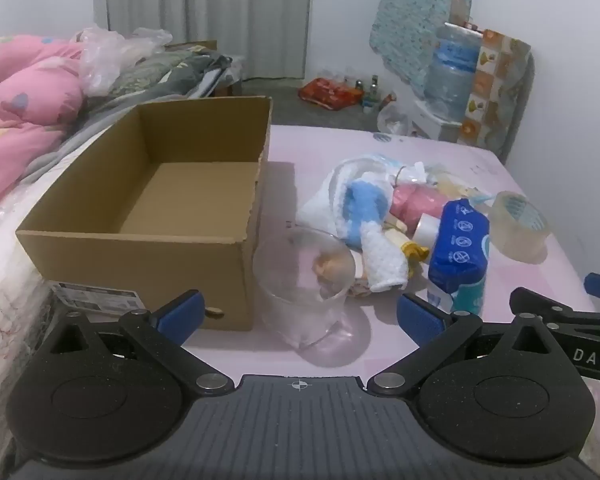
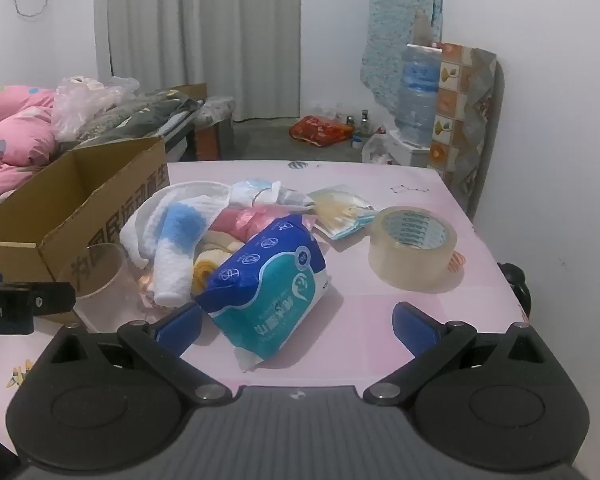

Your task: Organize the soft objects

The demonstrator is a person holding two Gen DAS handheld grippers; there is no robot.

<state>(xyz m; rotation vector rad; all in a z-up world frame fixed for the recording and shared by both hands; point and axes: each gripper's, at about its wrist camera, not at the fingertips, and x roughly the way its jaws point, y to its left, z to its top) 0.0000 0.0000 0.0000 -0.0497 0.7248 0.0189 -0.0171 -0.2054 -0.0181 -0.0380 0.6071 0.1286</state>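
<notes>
An open, empty cardboard box (image 1: 152, 204) sits at the left of the pink table (image 1: 320, 152); it also shows in the right wrist view (image 2: 72, 216). A pile of soft items lies to its right: a white and blue towel (image 1: 366, 216) (image 2: 176, 236), a pink bag (image 1: 414, 200) and a blue tissue pack (image 1: 462, 248) (image 2: 272, 276). My left gripper (image 1: 300, 316) is open, just behind a clear plastic cup (image 1: 304, 284). My right gripper (image 2: 298, 326) is open, with the tissue pack between its fingers.
A roll of clear tape (image 1: 520, 226) (image 2: 414, 248) stands at the table's right. A bed with pink bedding (image 1: 24, 120) lies left of the box. A water bottle (image 2: 418, 96) and floor clutter stand beyond the table's far edge.
</notes>
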